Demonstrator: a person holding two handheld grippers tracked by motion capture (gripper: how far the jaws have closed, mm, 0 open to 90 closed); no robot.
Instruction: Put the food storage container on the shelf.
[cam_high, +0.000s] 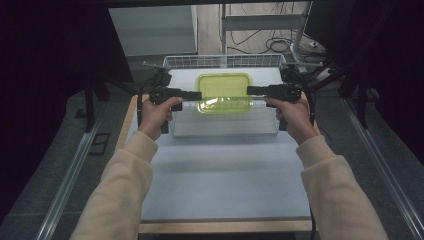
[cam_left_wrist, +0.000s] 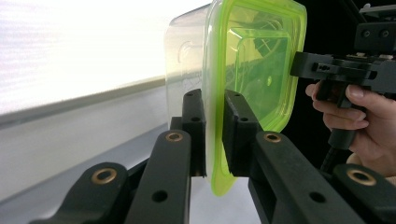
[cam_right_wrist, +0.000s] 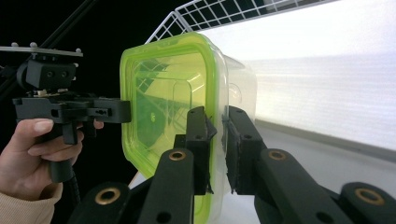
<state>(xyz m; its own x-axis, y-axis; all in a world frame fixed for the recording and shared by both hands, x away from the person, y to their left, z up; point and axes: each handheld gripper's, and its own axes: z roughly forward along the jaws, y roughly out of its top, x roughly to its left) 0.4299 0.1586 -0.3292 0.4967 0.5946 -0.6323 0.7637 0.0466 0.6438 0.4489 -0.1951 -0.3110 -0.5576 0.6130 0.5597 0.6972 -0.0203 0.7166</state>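
A clear food container with a lime-green lid (cam_high: 224, 92) is held level between both grippers, over the back part of a clear tub (cam_high: 225, 127). My left gripper (cam_high: 199, 95) is shut on the lid's left rim, which sits pinched between its jaws (cam_left_wrist: 214, 135). My right gripper (cam_high: 248, 90) is shut on the opposite rim (cam_right_wrist: 217, 149). In the left gripper view the right gripper (cam_left_wrist: 295, 65) meets the lid's far edge. The left gripper (cam_right_wrist: 128, 112) shows the same way in the right gripper view. I cannot tell whether the container touches the tub.
A white wire basket (cam_high: 224, 61) stands behind the tub at the table's far edge. The white mat (cam_high: 225, 180) covers the table toward the person. Dark stands and cables flank both sides, and metal rails (cam_high: 70, 175) run along the floor.
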